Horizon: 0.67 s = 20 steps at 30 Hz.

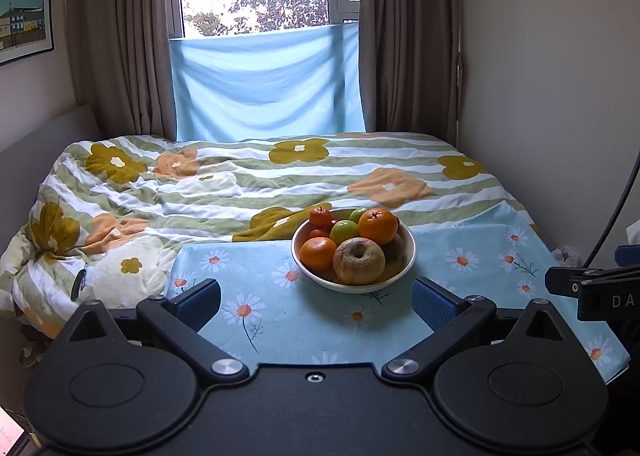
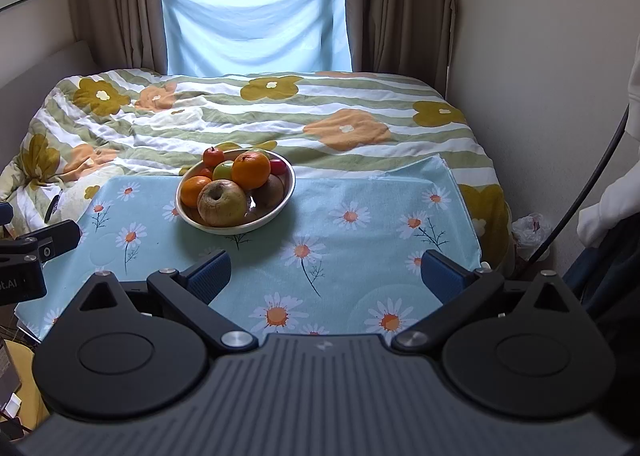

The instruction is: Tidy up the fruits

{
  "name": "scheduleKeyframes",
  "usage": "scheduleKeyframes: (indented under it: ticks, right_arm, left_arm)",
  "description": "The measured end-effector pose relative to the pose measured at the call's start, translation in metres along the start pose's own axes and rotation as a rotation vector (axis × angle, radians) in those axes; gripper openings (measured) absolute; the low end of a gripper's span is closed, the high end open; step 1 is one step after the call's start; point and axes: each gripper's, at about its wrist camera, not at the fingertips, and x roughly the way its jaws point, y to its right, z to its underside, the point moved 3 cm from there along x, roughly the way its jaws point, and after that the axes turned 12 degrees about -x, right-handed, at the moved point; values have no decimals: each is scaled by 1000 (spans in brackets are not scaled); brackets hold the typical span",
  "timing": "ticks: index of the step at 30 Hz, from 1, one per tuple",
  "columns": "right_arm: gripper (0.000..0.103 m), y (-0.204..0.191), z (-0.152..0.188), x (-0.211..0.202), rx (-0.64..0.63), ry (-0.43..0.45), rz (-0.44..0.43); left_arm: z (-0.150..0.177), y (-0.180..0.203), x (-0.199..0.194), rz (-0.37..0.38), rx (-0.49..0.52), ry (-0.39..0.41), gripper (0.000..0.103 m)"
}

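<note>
A white bowl (image 1: 408,256) of fruit stands on a light blue daisy cloth (image 1: 256,316). It holds a wrinkled yellow apple (image 1: 359,261), two oranges (image 1: 378,226), a green fruit (image 1: 344,231) and small red fruits (image 1: 320,217). My left gripper (image 1: 316,302) is open and empty, just short of the bowl. In the right wrist view the bowl (image 2: 286,196) sits ahead and left, with the apple (image 2: 221,203) in front. My right gripper (image 2: 326,276) is open and empty over the cloth (image 2: 360,224).
The cloth lies on a bed with a flowered striped quilt (image 1: 200,192). A wall (image 1: 540,96) runs along the right side. Curtains (image 1: 120,36) and a window are behind. The other gripper shows at the left edge of the right wrist view (image 2: 28,256).
</note>
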Motion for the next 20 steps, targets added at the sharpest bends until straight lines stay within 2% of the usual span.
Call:
scheduleKeyframes:
  ticks: [10,20]
  right_arm:
    - [103,1,0,1,5,1,0]
    - [103,2,0,2,6,2,3]
  left_arm:
    - [-5,3,-1,14,-2,18,103]
    - [-4,2,-1,-6,10,34,103]
